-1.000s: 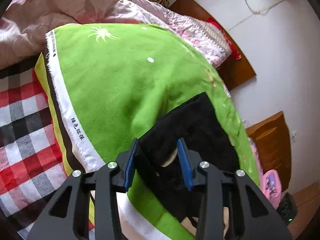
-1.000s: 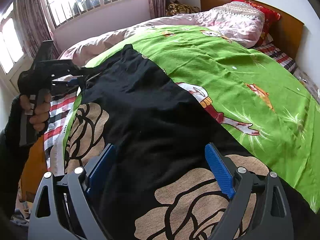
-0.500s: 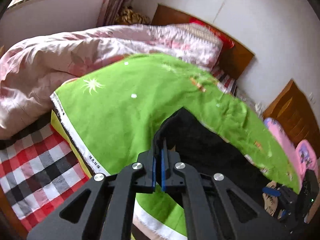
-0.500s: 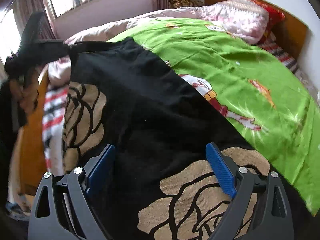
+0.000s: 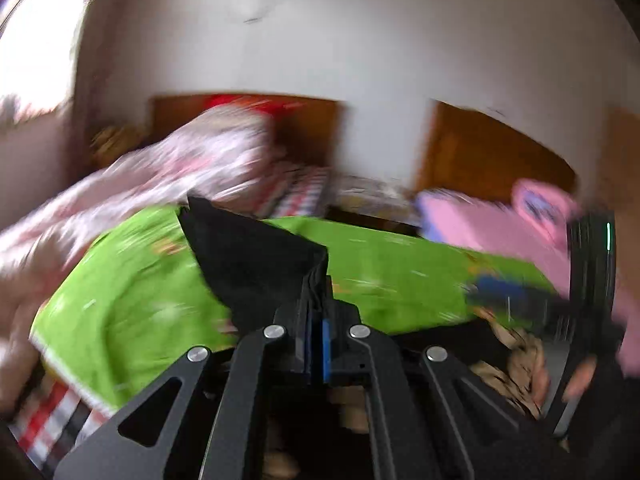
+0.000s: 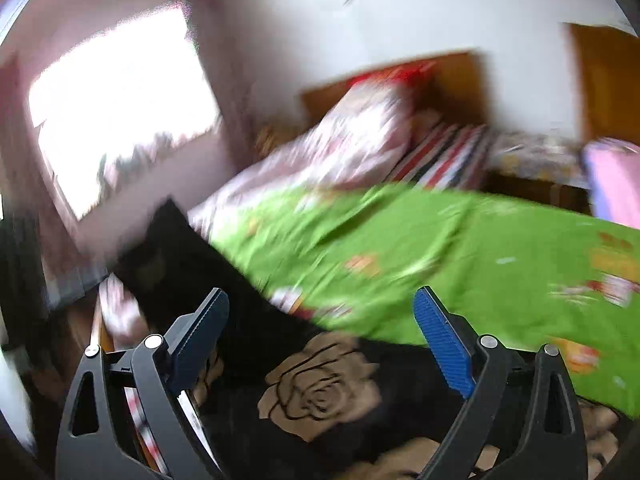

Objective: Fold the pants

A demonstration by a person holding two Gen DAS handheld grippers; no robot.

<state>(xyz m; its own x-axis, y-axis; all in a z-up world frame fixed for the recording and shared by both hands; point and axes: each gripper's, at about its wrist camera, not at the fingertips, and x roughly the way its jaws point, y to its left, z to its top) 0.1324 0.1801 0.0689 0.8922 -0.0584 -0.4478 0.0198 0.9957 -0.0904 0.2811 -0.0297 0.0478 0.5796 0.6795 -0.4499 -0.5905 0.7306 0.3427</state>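
The pants are black with tan rose prints and lie on a green blanket (image 5: 152, 296) on the bed. My left gripper (image 5: 316, 308) is shut on a black end of the pants (image 5: 256, 264), which stands up lifted above the blanket. In the right wrist view the pants (image 6: 316, 384) run from under my right gripper (image 6: 320, 332) up to the left. The right gripper is open and empty, low over the rose-print part. The right gripper also shows blurred in the left wrist view (image 5: 504, 292). Both views are motion-blurred.
A pink floral quilt (image 6: 352, 144) is bunched at the head of the bed by the wooden headboard (image 6: 452, 76). A checked sheet (image 5: 52, 412) shows at the bed's left edge. A pink object (image 5: 500, 220) lies at the far right. A bright window (image 6: 120, 116) is at the left.
My left gripper closed on the pants' end and lifted it, swinging up and toward the right. My right gripper stayed open over the rose print while its view tilted up.
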